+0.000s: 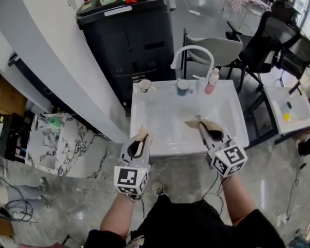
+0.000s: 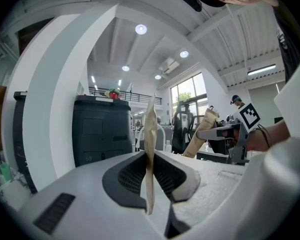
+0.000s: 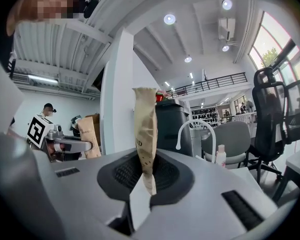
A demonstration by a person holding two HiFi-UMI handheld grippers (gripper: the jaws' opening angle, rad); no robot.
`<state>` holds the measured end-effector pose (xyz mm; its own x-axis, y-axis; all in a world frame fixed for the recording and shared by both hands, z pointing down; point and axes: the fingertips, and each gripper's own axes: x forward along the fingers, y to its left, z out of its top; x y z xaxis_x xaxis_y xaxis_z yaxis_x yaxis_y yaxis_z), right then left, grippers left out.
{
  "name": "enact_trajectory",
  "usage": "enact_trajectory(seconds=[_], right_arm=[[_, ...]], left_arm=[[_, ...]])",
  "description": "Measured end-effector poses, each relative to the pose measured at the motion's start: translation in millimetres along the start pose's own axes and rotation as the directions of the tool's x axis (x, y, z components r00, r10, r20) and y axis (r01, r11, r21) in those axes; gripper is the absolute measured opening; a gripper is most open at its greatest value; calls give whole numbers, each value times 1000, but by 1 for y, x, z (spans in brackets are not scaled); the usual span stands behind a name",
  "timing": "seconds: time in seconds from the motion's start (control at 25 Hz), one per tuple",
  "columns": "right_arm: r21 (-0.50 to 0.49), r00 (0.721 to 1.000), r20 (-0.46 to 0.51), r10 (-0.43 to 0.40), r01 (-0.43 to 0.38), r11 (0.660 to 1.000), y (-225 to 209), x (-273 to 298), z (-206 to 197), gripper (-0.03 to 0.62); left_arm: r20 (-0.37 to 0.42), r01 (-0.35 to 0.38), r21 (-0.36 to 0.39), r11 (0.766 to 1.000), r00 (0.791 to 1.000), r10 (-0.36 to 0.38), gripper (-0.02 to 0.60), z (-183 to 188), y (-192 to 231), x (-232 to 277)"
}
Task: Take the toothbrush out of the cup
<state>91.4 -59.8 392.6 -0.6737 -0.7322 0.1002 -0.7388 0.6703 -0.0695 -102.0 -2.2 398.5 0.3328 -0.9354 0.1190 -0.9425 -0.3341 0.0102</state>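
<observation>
While head view shows only tan slivers at the claw tips, each gripper view settles the grip. Left gripper [image 2: 150, 159]: jaws nearly together, pinching a flat tan kraft-paper packet [image 2: 150, 134] that stands edge-on. Right gripper [image 3: 146, 166]: likewise clamped narrow on a second tan paper packet [image 3: 145, 129], upright, some print on it. Each gripper view also catches the other gripper side-on with its packet, well apart.

Head view only: left gripper [image 1: 141, 137] is at the front left rim of the white rectangular sink [image 1: 165, 119], and right gripper [image 1: 201, 124] is over the basin's right half.

On the back rim, left to right: pale round cup [image 1: 144, 85], blue cup [image 1: 183, 87], pink bottle [image 1: 212, 80], all near the white arched faucet [image 1: 194, 49]. Toothbrush is too small to make out, and neither cup's contents are readable.

Behind the sink is a black cabinet [image 1: 129, 40]. Right gripper view adds a grey chair [image 3: 232, 136].
</observation>
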Motion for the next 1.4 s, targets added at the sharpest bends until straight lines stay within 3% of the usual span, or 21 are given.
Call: enact_trajectory(seconds=[0.48, 0.72, 1.04, 1.4], right_arm=[[-4, 983, 39, 177, -177, 984, -25, -138, -6, 37], [-3, 967, 22, 253, -253, 967, -17, -187, -11, 37], [1, 962, 0, 273, -273, 962, 3, -214, -1, 37], [7, 975, -1, 224, -224, 975, 30, -215, -3, 35]], left_arm=[[11, -130, 8, 991, 991, 130, 41, -1, -170, -56], [4, -201, 10, 980, 980, 200, 41, 4, -226, -95], [-3, -211, -21, 977, 978, 211, 41, 10, -247, -117], [-3, -171, -29, 985, 985, 171, 41, 8, -230, -133]])
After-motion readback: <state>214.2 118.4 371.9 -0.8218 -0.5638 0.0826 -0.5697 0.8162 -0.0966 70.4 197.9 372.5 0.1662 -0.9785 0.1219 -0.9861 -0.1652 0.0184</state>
